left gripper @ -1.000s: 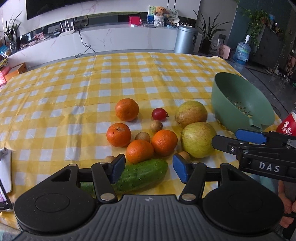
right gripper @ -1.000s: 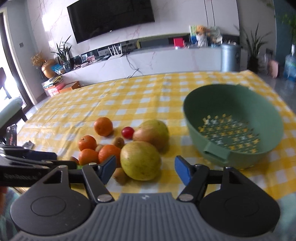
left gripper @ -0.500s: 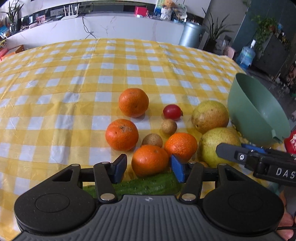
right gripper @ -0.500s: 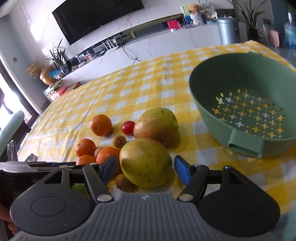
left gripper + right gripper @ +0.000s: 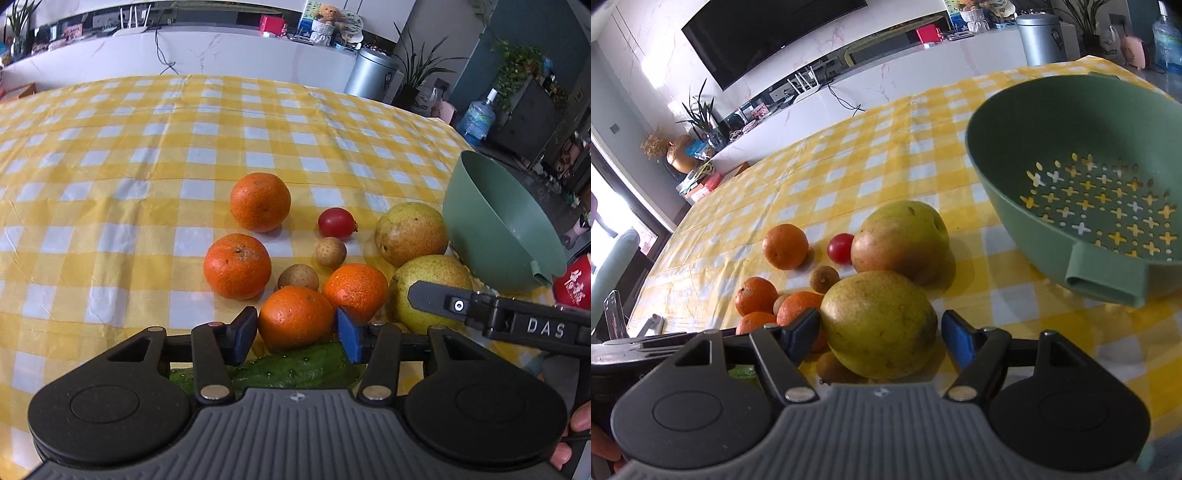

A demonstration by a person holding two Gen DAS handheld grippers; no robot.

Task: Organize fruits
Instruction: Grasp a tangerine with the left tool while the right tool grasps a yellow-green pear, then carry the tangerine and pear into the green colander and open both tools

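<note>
1. My left gripper (image 5: 296,329) has just been closing around the nearest orange (image 5: 295,317); I cannot tell if the pads press it.
2. My right gripper (image 5: 880,329) is open around a pear (image 5: 878,323), its jaws just widened.
3. The green colander (image 5: 1067,155) is empty, and all fruits are on the bench (image 5: 147,166).

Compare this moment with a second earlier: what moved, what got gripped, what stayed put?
Both grippers came down and in. The left gripper, jaws just closing, now brackets the nearest round orange tangerine, pads about touching it. The right gripper, jaws just opening slightly, straddles the nearer yellow-green pear without gripping. All fruit, the green cucumber and green plastic colander stayed put.
</note>
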